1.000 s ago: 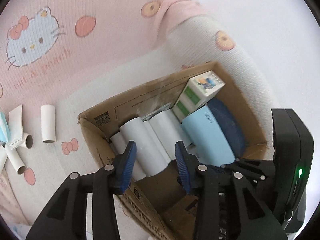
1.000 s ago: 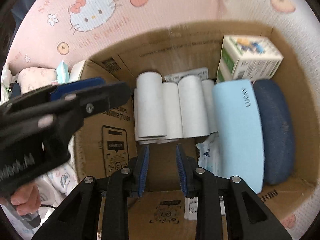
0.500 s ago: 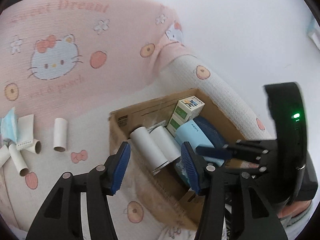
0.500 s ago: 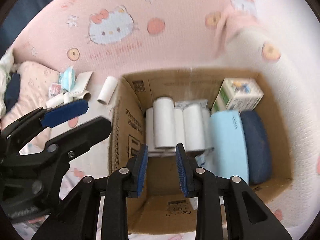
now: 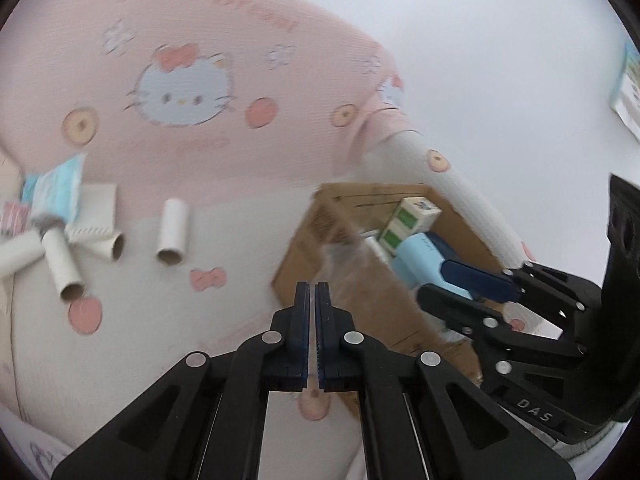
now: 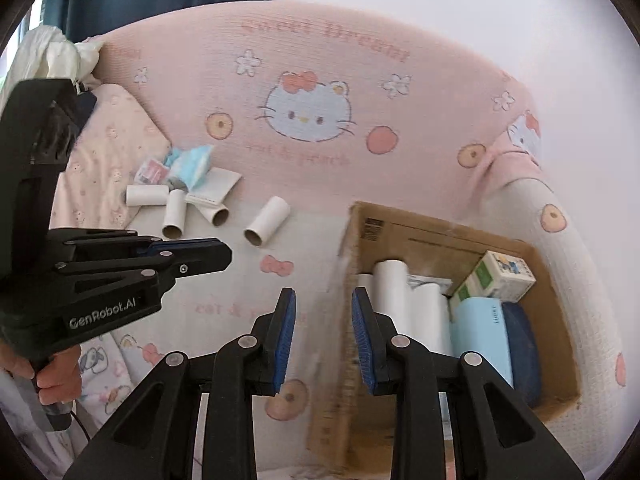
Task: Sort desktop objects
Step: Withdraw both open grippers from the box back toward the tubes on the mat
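Your left tongs (image 5: pixel 311 300) are clenched on nothing and your right tongs (image 6: pixel 323 328) are released and empty, both raised above the bed sheet (image 6: pixel 224 280) beside the cardboard box (image 6: pixel 400 232). You seem to be between picks: rolls already lie in the box, while the nearest loose paper tube (image 6: pixel 267 221) lies apart on the sheet, with more tubes (image 6: pixel 174 220) piled further left. Next, you likely need to reopen the left tongs, then straddle that tube across its width.

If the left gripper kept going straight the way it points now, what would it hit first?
Probably the near corner of the cardboard box: the left gripper, shut and empty, has its tips lined up with that corner. Depth is unclear, so it could meet the bedding beside it instead.
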Tool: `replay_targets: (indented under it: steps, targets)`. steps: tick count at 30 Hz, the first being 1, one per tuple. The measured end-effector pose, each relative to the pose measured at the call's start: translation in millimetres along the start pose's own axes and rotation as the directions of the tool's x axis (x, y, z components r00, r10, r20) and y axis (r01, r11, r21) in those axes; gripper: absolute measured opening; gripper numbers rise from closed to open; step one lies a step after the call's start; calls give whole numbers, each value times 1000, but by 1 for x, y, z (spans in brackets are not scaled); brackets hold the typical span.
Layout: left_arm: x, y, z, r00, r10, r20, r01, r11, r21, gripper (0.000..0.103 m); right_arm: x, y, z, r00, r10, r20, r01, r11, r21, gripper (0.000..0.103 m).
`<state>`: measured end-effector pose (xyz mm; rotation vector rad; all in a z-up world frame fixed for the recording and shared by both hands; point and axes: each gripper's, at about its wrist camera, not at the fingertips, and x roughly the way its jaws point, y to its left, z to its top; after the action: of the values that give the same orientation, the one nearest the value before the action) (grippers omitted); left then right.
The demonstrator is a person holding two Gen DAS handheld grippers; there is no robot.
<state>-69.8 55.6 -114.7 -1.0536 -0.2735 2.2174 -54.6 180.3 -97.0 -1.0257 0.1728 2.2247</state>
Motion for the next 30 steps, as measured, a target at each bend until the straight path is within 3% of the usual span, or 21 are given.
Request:
replay_targets:
  steps: [3,5,7,9,13,16,17,18,19,22,26,30]
  targets:
    - [-1,22,-10,999,50,5,-50,999,-11,3,6,17,-4,1000,10,19,-10,1000,-4,27]
    - [-3,36,-19,996,85,25,-85,996,4,3,11,27,-6,999,-12,37,11,1000,12,33]
    - [-2,52,-29,994,107,32,-108,994,9,2,16,34,-10,998,-23,57,22,999,27,51]
    - [0,69,-37,993,121,12,-121,993,-10,1,19,40,-13,996,-11,87,8,999,33,60]
    - [6,102,-56,989,144,-25,-145,988,-55,1,29,63,-18,994,-26,102,29,999,-22,64]
    - [18,124,-71,987,131,-97,-139,986,-86,3,34,80,-23,990,-59,129,67,996,-60,64]
    - [24,131,-76,982,136,-133,-150,983,-103,5,36,86,-25,988,-66,139,76,994,-74,64]
    - [30,138,-80,975,142,-170,-164,979,-124,17,37,92,-27,987,-70,144,84,992,-95,64]
    - [34,144,-83,972,140,-191,-170,975,-147,35,40,98,-28,985,-77,153,95,988,-118,64]
    - [35,146,-78,984,116,-137,-137,978,-155,60,56,116,-31,982,-86,171,117,977,-181,64]
    - [45,144,-69,986,135,-96,-144,985,-100,69,86,121,-26,987,-79,142,106,976,-191,64]
    - [66,161,-63,986,94,-139,-118,978,-174,69,118,116,-14,993,-64,100,79,986,-150,64]
